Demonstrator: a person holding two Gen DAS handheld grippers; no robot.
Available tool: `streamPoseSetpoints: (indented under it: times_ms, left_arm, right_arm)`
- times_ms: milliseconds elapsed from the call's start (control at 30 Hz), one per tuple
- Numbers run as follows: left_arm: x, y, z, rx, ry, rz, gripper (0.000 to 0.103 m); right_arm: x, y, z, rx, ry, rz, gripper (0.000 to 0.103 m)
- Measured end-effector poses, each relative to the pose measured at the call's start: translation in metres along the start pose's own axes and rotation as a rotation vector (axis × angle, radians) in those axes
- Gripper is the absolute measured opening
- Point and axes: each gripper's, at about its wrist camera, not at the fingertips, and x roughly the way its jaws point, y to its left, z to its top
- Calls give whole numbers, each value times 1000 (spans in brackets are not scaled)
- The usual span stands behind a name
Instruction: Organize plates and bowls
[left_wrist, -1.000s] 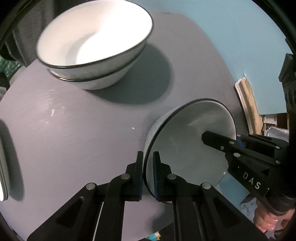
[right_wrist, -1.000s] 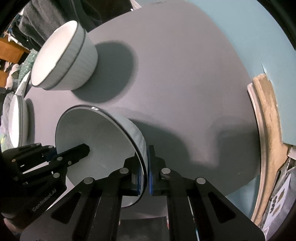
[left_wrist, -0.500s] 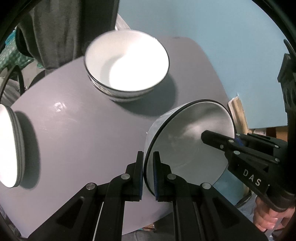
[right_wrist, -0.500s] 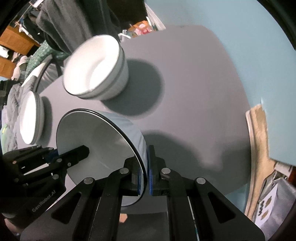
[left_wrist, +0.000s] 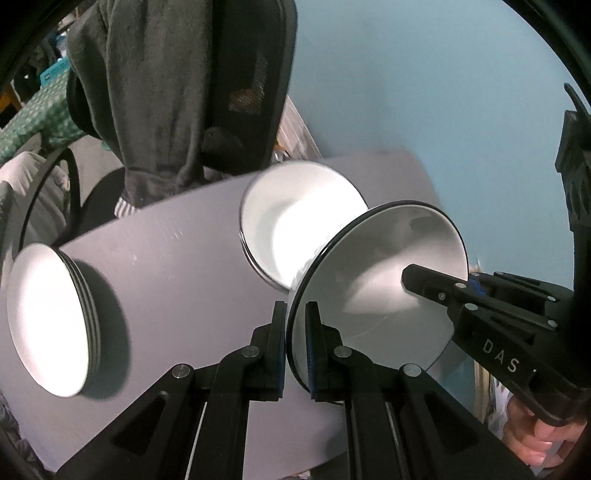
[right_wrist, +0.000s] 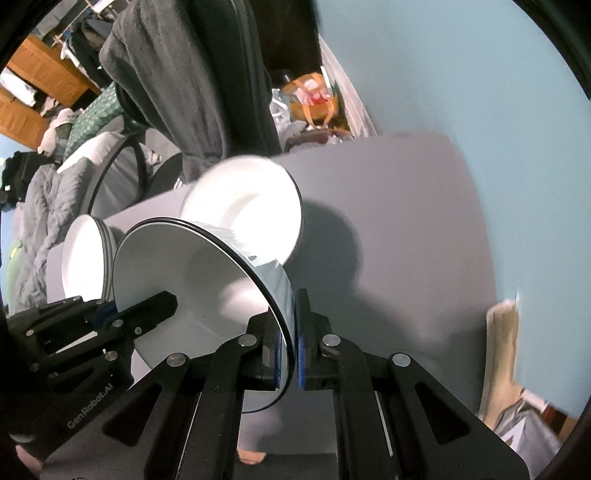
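A bowl (left_wrist: 384, 291) is held off the tabletop (left_wrist: 177, 280) by both tools, each clamped shut on opposite sides of its rim: the left tool (left_wrist: 295, 347) and the right tool (right_wrist: 290, 347). The stack of bowls (left_wrist: 295, 221) lies at about 12 o'clock from the left tool, just beyond the held bowl. Plates (left_wrist: 51, 321) sit at 9 o'clock, well apart. The held bowl is judged bound for the stack.

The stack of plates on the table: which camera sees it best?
The left wrist view: the stack of plates shows whole, its edges countable. In the right wrist view the plates are partly hidden behind the held bowl.
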Motion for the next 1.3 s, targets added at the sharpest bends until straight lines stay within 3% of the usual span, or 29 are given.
streamPoseSetpoints:
  times_ms: [433,667,733,1100,1300]
  left_arm:
    - [18,18,44,-7,3,67,8]
    - [33,24,49,-19,38,87,9]
    - [33,24,48,-4,11,72,8]
    - [41,24,51,4,24,89,8]
    - [45,24,48,-6,47,94,13]
  right_arm:
    - [25,3,42,0,46,1,6]
    - [33,1,45,-4,82,-15,6]
    - [32,2,45,-10,85,-18,6]
    - [35,0,49,-7,108,-32,7]
    - [34,1,48,-8,118,-44,9]
